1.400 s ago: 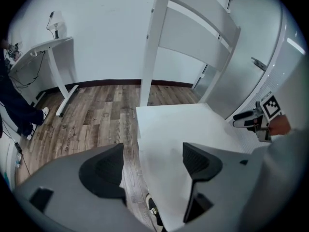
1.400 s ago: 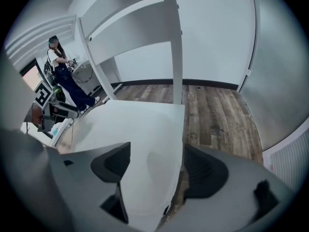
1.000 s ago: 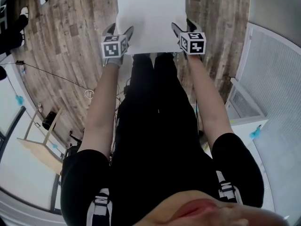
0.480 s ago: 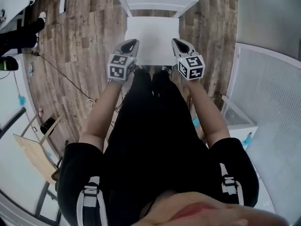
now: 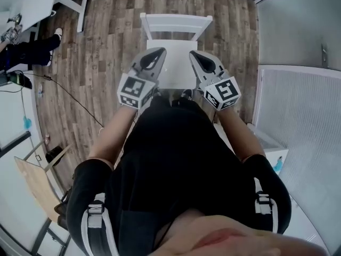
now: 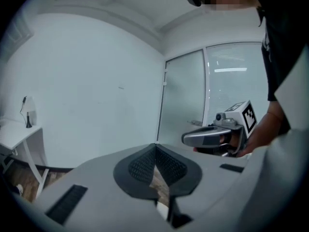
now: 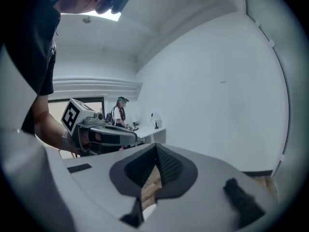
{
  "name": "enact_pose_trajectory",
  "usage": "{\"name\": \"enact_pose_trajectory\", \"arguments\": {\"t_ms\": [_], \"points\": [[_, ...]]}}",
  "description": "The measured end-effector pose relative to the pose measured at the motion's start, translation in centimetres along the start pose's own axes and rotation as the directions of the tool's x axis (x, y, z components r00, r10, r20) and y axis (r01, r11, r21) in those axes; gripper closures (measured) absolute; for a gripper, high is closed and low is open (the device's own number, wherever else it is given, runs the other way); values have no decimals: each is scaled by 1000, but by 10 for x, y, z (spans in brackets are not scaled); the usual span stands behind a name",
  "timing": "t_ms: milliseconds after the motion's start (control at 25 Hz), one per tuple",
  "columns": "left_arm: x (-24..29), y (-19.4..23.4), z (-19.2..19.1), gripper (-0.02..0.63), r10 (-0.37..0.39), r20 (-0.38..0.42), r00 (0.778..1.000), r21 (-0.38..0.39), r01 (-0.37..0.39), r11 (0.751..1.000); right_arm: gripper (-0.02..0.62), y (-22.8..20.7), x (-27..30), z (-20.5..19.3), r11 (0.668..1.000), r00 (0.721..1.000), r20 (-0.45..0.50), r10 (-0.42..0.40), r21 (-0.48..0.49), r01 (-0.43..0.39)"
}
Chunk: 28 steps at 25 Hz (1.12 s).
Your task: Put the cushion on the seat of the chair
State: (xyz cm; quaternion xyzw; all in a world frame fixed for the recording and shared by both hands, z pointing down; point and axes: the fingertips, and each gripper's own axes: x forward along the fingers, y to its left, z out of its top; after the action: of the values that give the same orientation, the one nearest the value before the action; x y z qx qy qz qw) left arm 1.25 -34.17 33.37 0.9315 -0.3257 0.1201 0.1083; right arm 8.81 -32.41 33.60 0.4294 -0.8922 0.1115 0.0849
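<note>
The left tongs (image 5: 161,51) and right tongs (image 5: 192,54) are both pressed together, empty, with one cushion (image 5: 176,72) on one chair (image 5: 176,21) between them.

Grey-brown wood-plank floor (image 5: 112,41): matt, grainy. White slat-back chair (image 5: 176,20): smooth, painted-look. Grey left gripper (image 6: 155,149): matt plastic, blk mesh-textured pads (image 6: 141,166).

cushion (image 5: 175,67): white, square, plain, lying flat
cushion place: on the chair's seat, covering it, its far edge just below the backrest
chair (image 5: 176,21): white, upright on the wood-plank floor (image 5: 112,31), backrest on the side away from the person
seat: hidden under the cushion
</note>
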Motion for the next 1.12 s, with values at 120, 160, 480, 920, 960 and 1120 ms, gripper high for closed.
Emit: {"name": "enact_pose_trajectory", "arguments": {"t_ms": [120, 160, 480, 920, 960, 1120], "points": [[-10, -17, 41, 595, -21, 82, 996, 50, 17, 999, 580, 10, -12, 42, 999, 997, 79, 13, -49, -9], [-13, -21, 53, 595, -26, 105, 994, 60, 20, 998, 578, 13, -15, 54, 998, 994, 104, 17, -67, -10], [-28, -37, 91, 595, -24, 193, 981, 102, 5, 995, 580, 26, -31, 92, 989, 983, 182, 26, -146, 1], [-33, -47, 92, 595, -19, 200, 980, 120, -6, 993, 580, 29, -44, 89, 990, 981, 193, 23, -138, 4], [-33, -47, 92, 595, -19, 199, 980, 121, -5, 993, 580, 28, -44, 89, 991, 981, 192, 22, -137, 4], [-35, -47, 91, 595, -22, 198, 980, 132, -5, 991, 580, 31, -44, 89, 990, 982, 188, 24, -142, 3]]}}
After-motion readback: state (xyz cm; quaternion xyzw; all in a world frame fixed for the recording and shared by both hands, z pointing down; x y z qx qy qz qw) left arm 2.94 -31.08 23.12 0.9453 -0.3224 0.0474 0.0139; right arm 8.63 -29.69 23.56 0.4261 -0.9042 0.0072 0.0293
